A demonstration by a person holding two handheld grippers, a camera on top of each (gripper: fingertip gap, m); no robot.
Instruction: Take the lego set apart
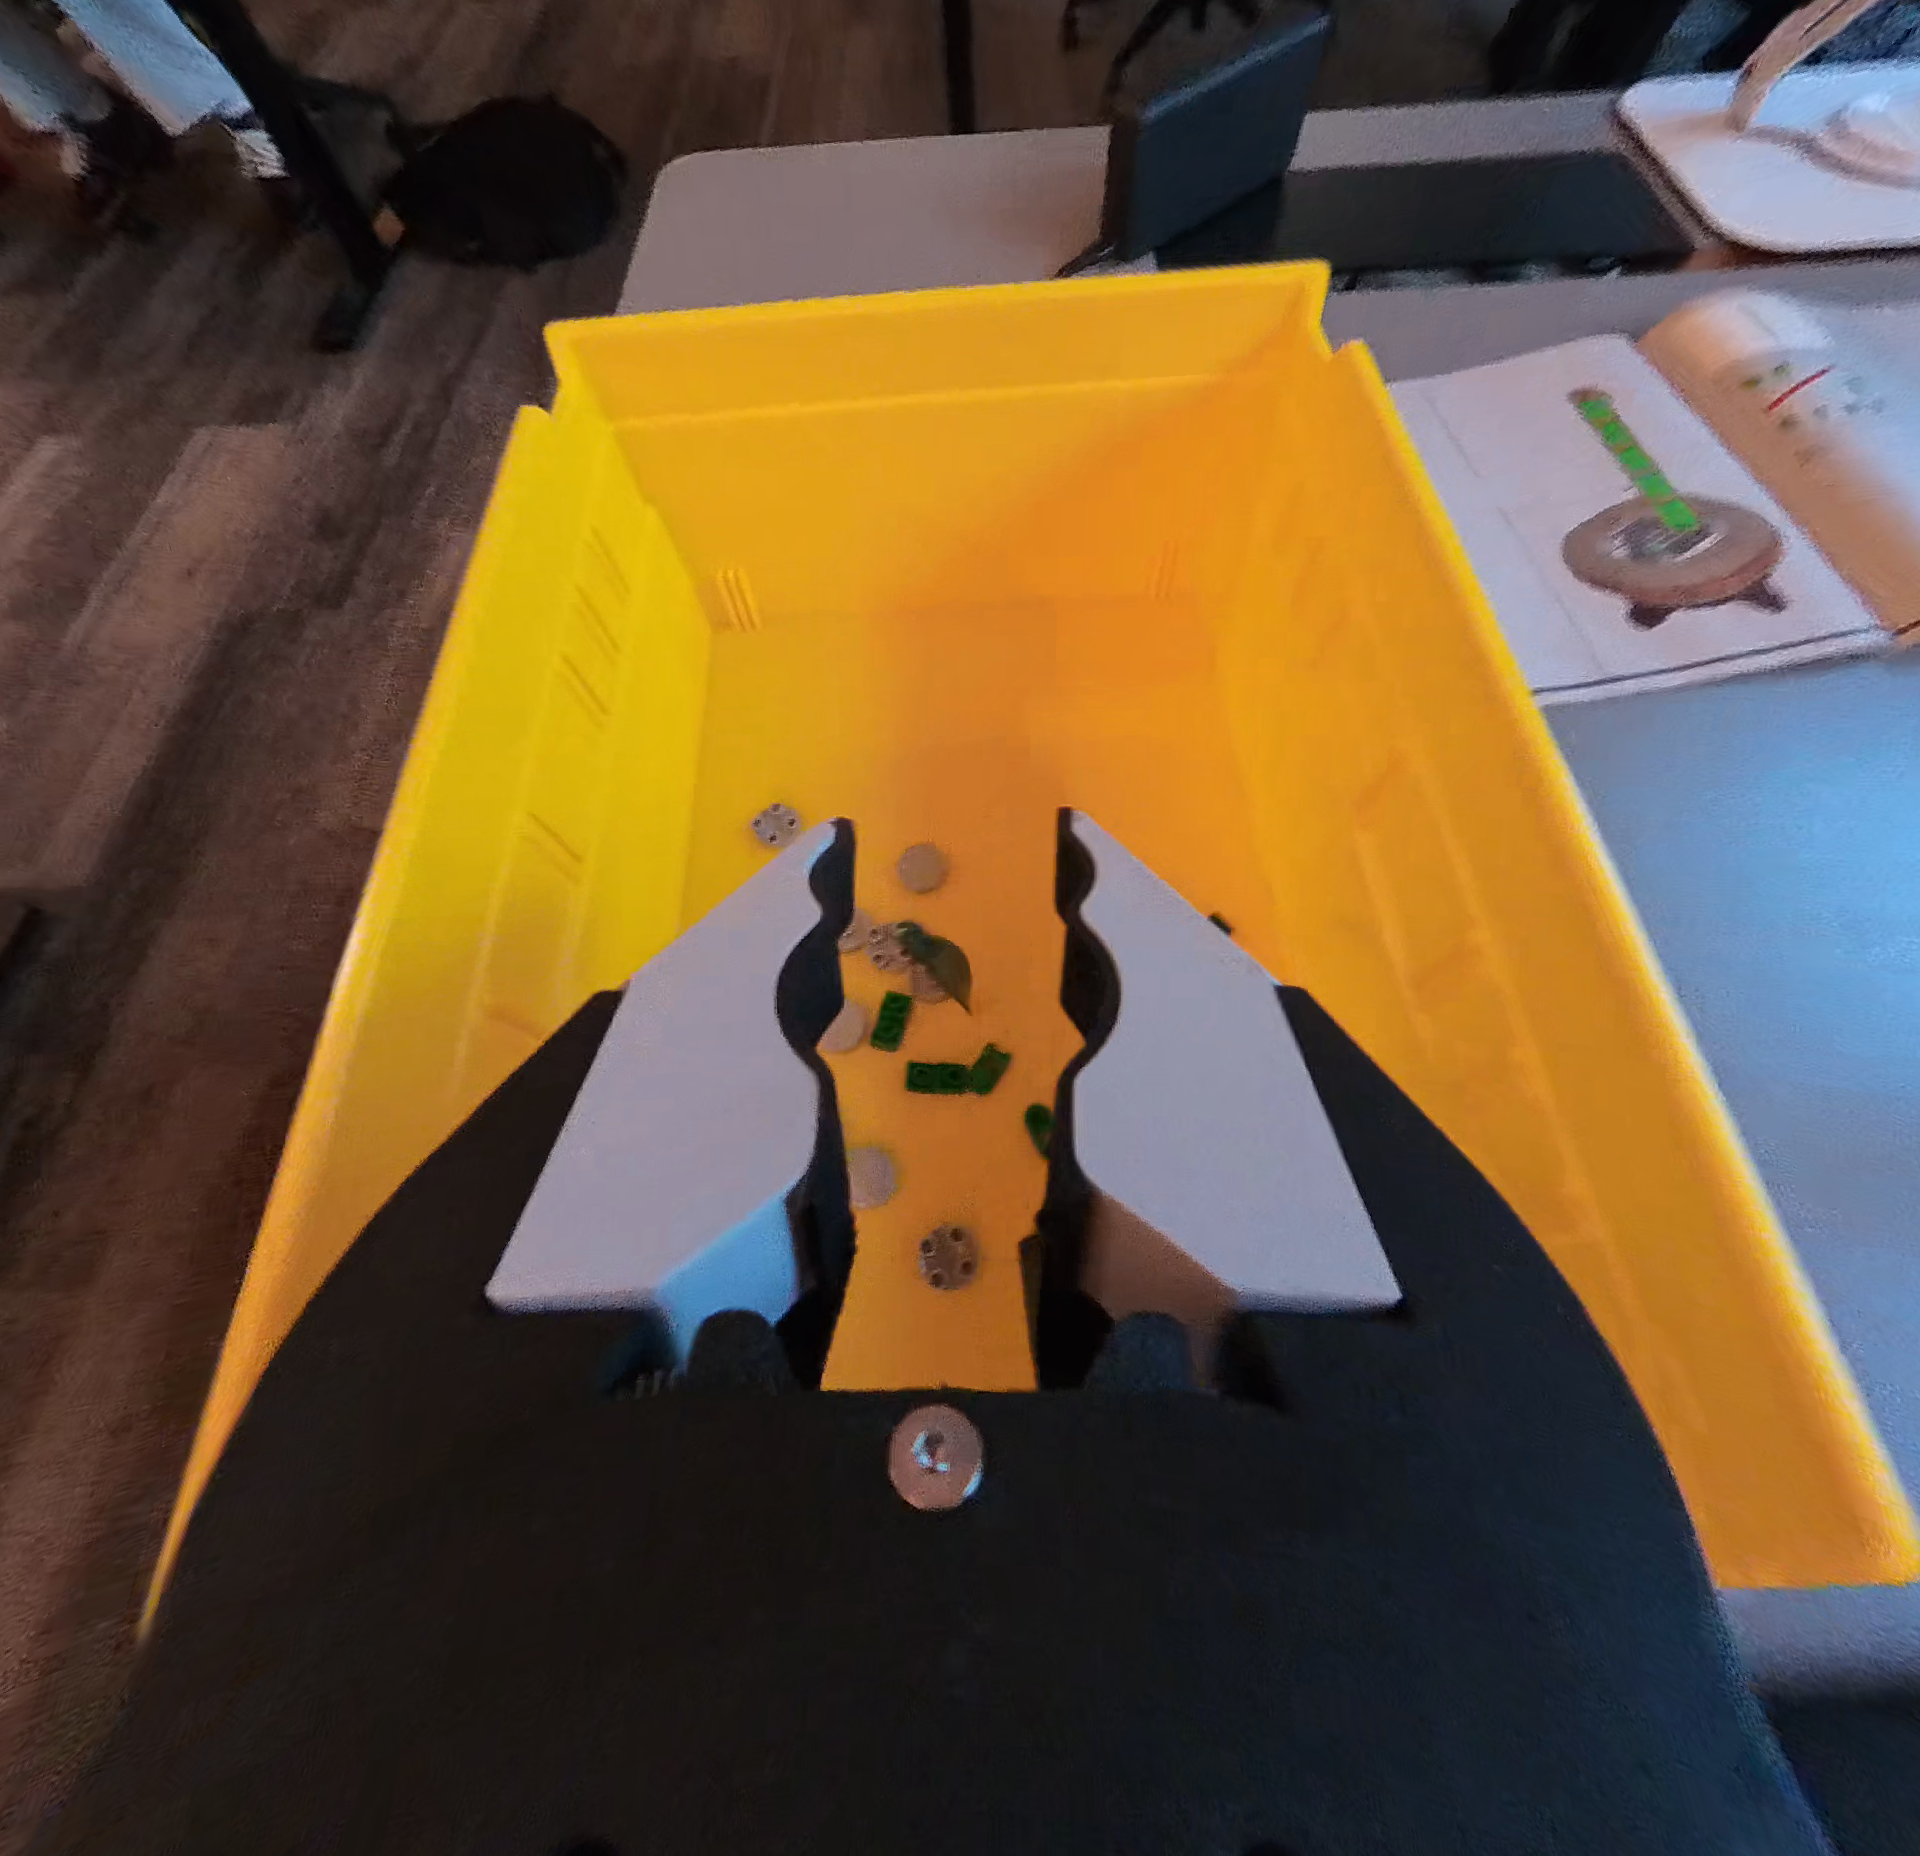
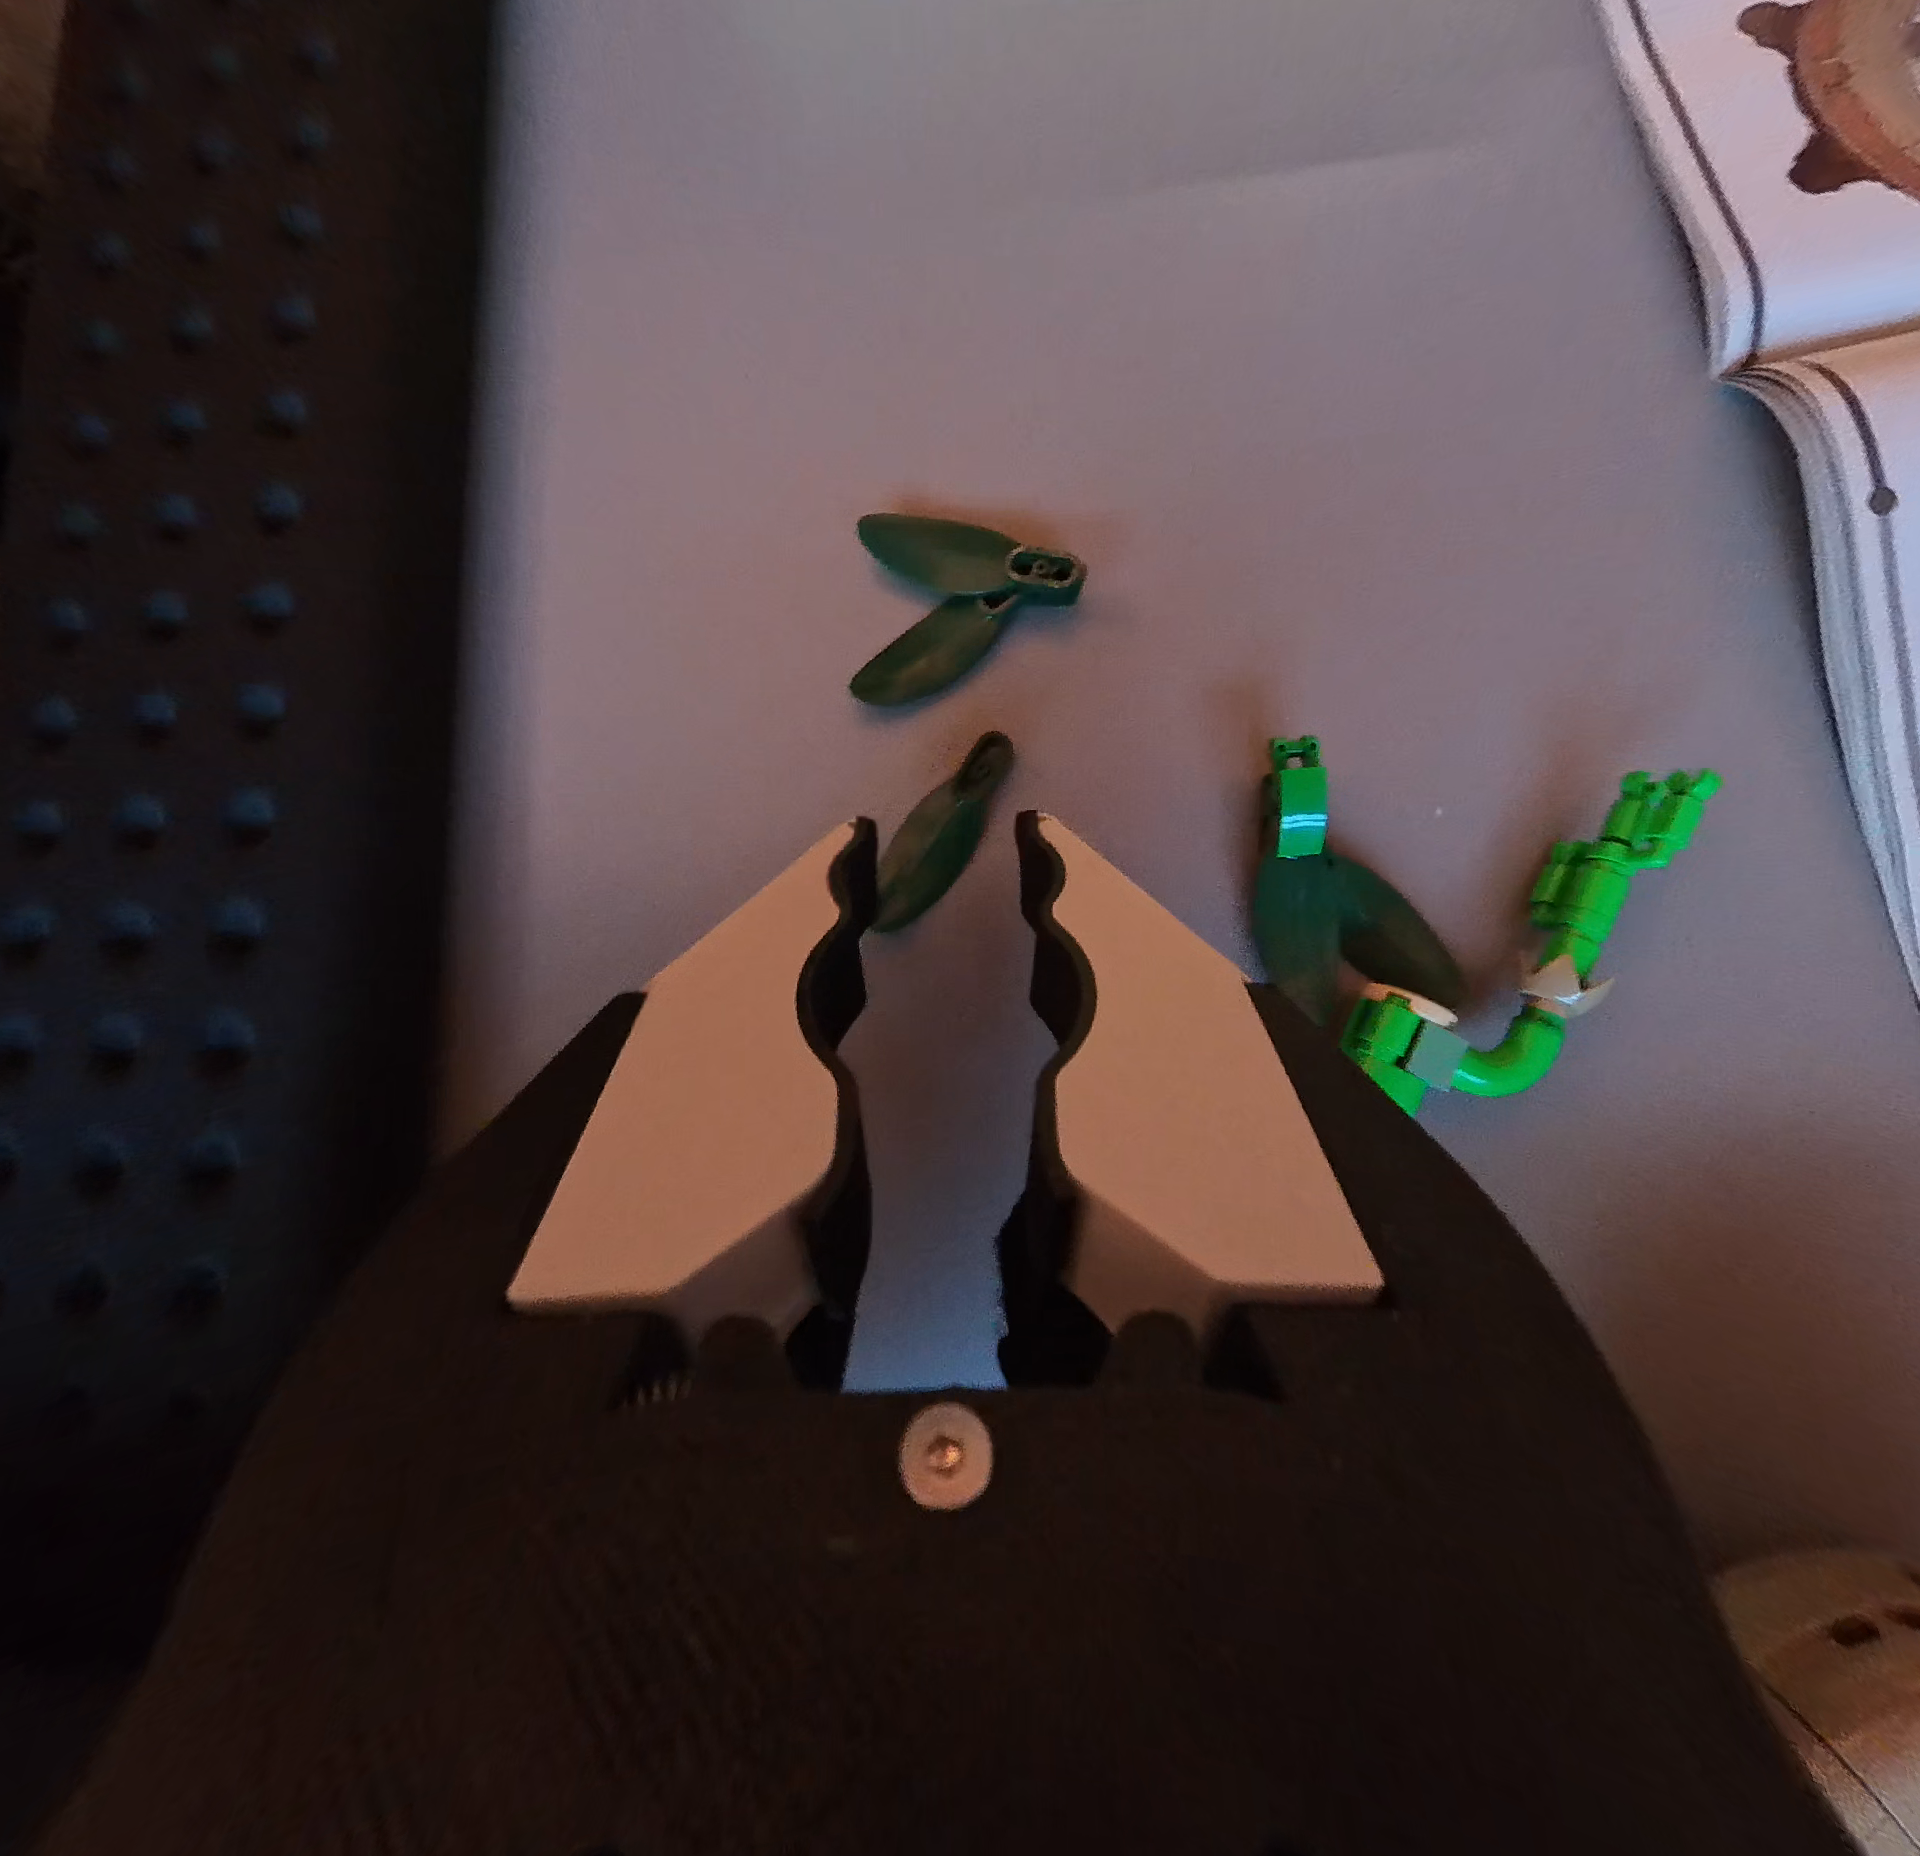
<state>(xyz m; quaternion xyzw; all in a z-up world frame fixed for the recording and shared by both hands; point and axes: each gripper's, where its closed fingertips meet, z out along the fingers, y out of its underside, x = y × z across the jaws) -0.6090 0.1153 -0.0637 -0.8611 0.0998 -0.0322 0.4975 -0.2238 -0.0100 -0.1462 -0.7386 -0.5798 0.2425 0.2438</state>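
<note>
In the left wrist view, my left gripper [image 1: 951, 830] is open and empty above a yellow bin [image 1: 935, 559]. On the bin floor lie several small pieces: grey round plates [image 1: 923, 866], green plates [image 1: 940, 1076] and a dark green leaf [image 1: 948, 965]. In the right wrist view, my right gripper [image 2: 940, 824] is open low over the grey table. A single dark green leaf [image 2: 940, 835] lies between its fingertips, untouched as far as I can tell. A pair of joined leaves [image 2: 940, 601] lies farther off. A bright green stem with leaves [image 2: 1455, 933] lies to the right.
An open instruction booklet [image 1: 1662, 518] lies right of the bin and shows at the right edge of the right wrist view [image 2: 1829, 248]. A dark studded mat [image 2: 208, 559] runs along the left. A round tan piece [image 2: 1829, 1640] sits at the lower right. The round tan piece [image 2: 1829, 1640] is about 15 cm from my right fingertips.
</note>
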